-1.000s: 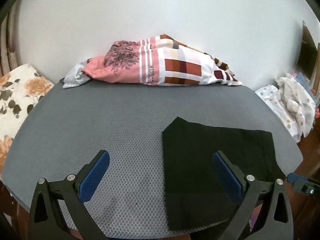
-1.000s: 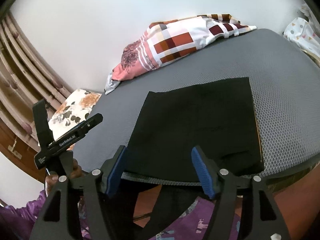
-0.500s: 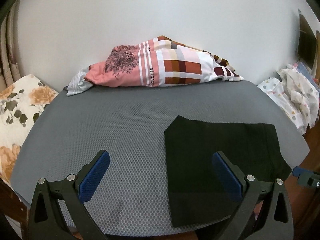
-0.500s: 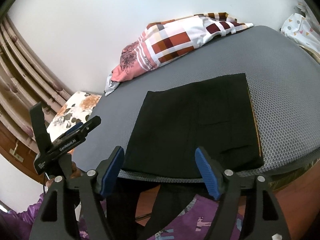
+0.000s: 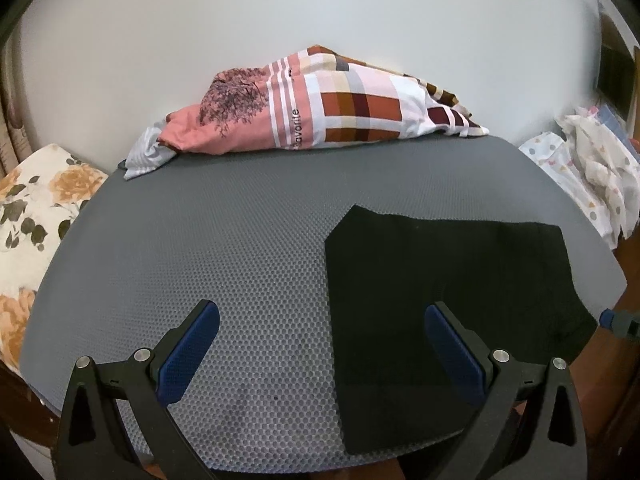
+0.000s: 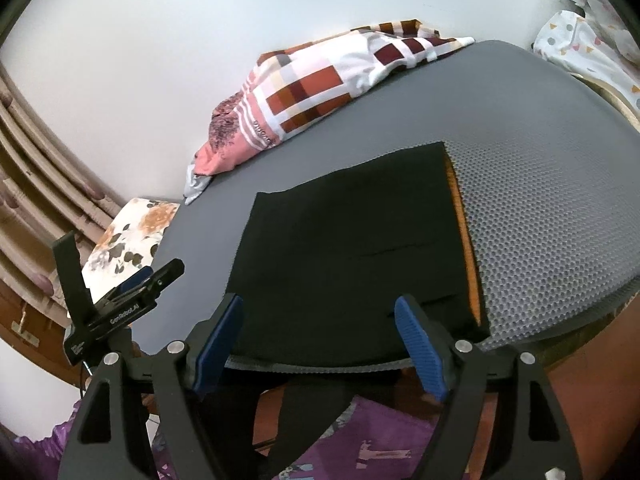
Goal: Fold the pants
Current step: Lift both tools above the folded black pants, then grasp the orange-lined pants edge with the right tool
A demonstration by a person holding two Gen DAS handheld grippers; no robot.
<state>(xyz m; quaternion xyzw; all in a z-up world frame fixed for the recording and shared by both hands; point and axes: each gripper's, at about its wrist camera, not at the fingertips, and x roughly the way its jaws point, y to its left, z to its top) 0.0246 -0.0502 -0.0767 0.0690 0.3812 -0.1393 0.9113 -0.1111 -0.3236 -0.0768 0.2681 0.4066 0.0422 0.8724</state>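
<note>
Two grippers are held spread wide at the near edge of the grey mat (image 5: 224, 248), nothing gripped between their blue pads. The left gripper (image 5: 320, 340) is poised over the mat, one finger above the black pants (image 5: 440, 280). The right gripper (image 6: 318, 340) is held just off the near edge, before the pants (image 6: 352, 248), which are laid flat near the right corner. A checked pillow (image 5: 320, 112) is seen at the far edge.

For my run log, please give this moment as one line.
task: fold pants | black pants: flat on grey mat, legs hanging off near edge | left claw: open, empty | right claw: open, empty
</note>
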